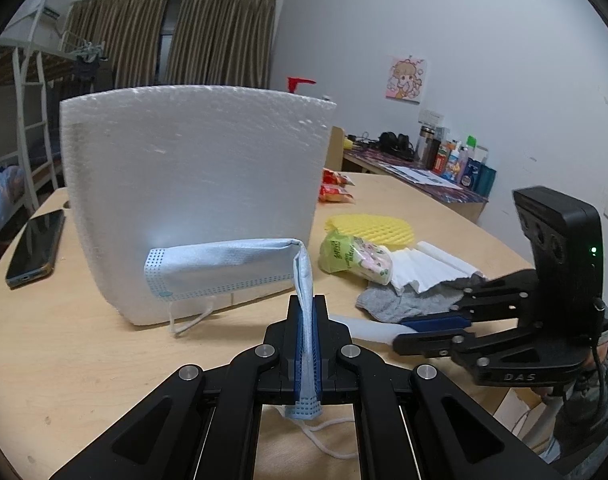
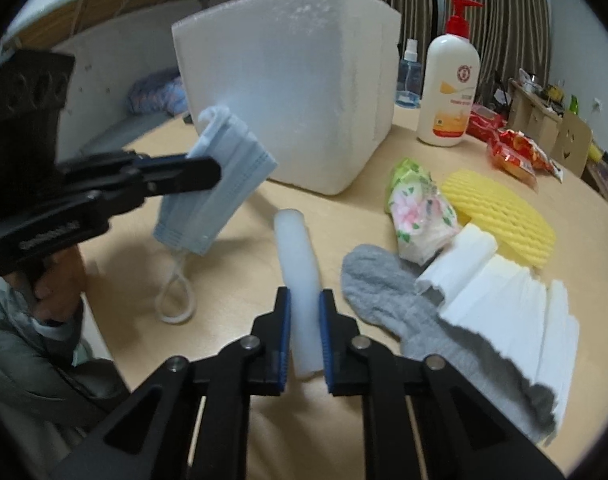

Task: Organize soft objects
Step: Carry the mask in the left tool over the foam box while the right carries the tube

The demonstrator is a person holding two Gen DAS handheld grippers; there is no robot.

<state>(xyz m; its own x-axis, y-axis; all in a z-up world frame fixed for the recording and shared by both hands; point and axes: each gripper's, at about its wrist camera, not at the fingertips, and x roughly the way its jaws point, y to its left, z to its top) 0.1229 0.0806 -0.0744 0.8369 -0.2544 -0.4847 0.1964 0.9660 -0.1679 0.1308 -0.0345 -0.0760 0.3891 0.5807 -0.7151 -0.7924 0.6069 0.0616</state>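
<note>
Mask and foam roll held in front of the foam box (image 1: pixel 192 200)

Left gripper (image 1: pixel 305 312) pinches a blue face mask (image 1: pixel 224 268); right gripper (image 2: pixel 305 308) clamps a white foam roll (image 2: pixel 298 256) beside the box.

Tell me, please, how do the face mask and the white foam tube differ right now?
The mask is pale blue, flat and pleated; the foam tube is white and round. The mask hangs in the air, pinched by the left gripper; the tube lies on the table between the right gripper fingers. The mask trails ear loops; the tube is plain. Both sit before the foam box.
</note>
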